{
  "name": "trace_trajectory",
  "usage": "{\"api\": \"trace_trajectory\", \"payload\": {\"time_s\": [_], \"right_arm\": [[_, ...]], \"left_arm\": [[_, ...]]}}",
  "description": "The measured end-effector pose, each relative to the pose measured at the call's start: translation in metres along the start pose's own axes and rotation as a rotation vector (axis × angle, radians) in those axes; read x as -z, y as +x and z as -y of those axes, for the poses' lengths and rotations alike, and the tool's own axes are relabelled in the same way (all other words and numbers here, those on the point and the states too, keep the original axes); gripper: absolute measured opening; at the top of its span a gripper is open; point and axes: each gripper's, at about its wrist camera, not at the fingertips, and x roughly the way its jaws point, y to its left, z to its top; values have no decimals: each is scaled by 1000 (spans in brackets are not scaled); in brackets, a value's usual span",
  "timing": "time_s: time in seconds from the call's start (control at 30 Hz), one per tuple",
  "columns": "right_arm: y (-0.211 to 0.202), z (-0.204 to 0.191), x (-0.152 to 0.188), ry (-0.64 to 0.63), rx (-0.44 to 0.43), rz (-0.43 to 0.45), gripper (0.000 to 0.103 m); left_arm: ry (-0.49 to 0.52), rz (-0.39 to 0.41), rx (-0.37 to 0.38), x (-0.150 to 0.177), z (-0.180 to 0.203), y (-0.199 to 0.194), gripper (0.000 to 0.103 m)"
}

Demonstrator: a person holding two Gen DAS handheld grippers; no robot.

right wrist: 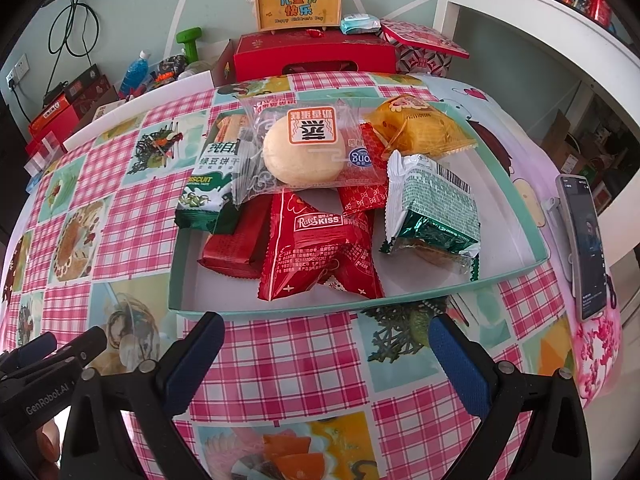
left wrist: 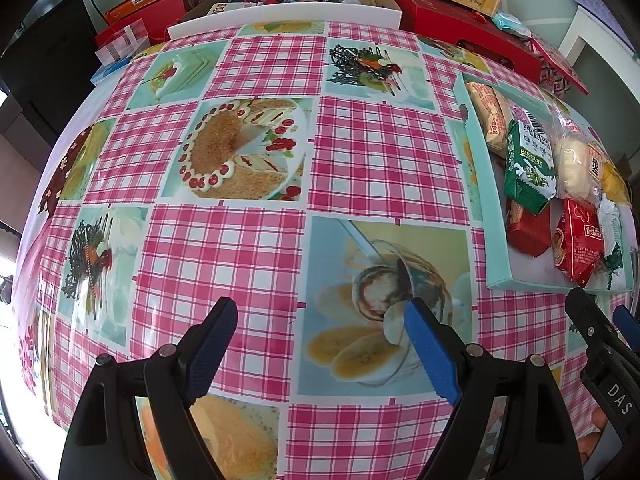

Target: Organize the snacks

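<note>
1 tray (right wrist: 516, 184), approx 8 snack packs (right wrist: 320, 240), 1 phone (right wrist: 586, 240)

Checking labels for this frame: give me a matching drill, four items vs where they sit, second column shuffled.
Items:
1. round pale bun
2. red KISS packet
3. phone
4. yellow gift box

Places:
A. off the tray, at the table's right edge
B. back of the table, on a red box
C. on top of the snack pile, in a clear wrapper
D. front of the tray, nearest the right tongs

Pairs: 1-C, 2-D, 3-A, 4-B
</note>
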Motion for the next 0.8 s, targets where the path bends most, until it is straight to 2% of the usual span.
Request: {"api": "trace_trajectory", "payload": {"time_s": [0.8], "right_arm": [[1,1,1,5,-4,-2,103]], "left_arm": [[-1,-1,-2,0,1,0,86]]}}
